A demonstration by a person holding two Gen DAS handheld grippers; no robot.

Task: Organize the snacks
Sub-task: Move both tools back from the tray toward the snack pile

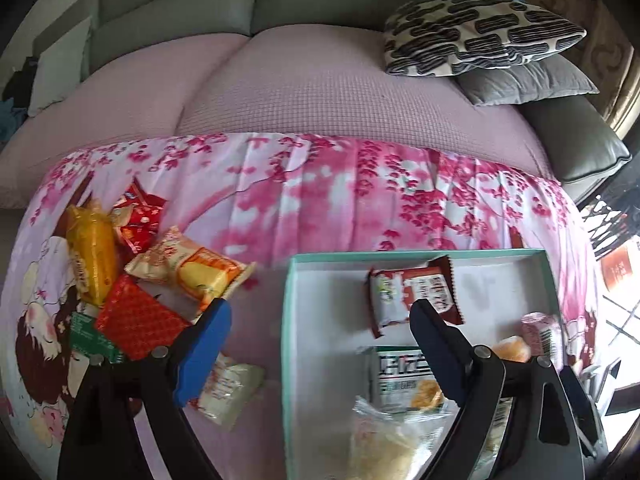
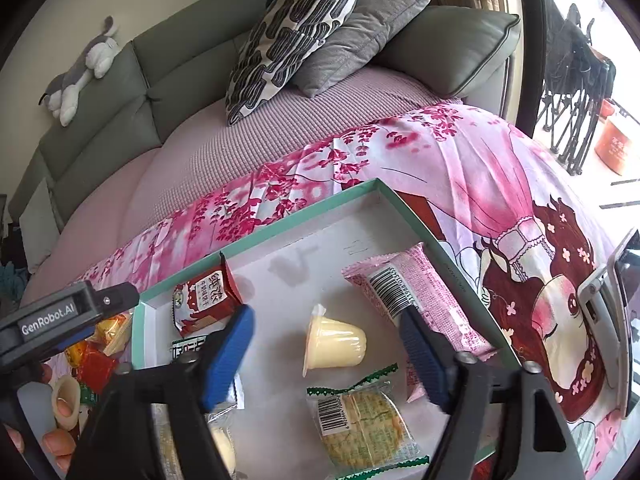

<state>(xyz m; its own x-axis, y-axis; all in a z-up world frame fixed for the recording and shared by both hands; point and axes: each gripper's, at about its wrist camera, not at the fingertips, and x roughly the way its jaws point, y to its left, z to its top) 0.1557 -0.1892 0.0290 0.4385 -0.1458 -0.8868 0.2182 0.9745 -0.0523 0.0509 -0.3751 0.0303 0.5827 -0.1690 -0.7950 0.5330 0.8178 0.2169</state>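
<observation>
Two grippers hang over a shallow teal-rimmed box (image 2: 304, 216) that lies on a pink blossom-print blanket (image 1: 320, 192) spread over the sofa seat. The right gripper (image 2: 326, 344) has its blue-padded fingers (image 2: 228, 356) spread wide on either side of a pale yellow jelly cup (image 2: 334, 342), which stands upside down on the box floor, touched by neither pad; I judge it set down there and let go. Around it in the box lie a pink barcoded packet (image 2: 420, 300) along the right wall, a round biscuit in clear wrap (image 2: 364, 424) toward the near edge, and a red-and-white sachet (image 2: 204, 304) by the far left corner.

The left gripper (image 1: 320, 328) is likewise open and empty, one finger outside the box's left wall and the other above the red-and-white sachet and a green-and-white pack (image 1: 400, 376).

Left of the box, on the blanket, a loose heap of snacks (image 1: 136, 280) waits: a yellow packet, red wrappers and a cream cake packet, with one pale packet (image 1: 230, 392) apart nearer the box. The heap probably sits beside the box for short carries, and the left gripper seems better placed to reach it.
</observation>
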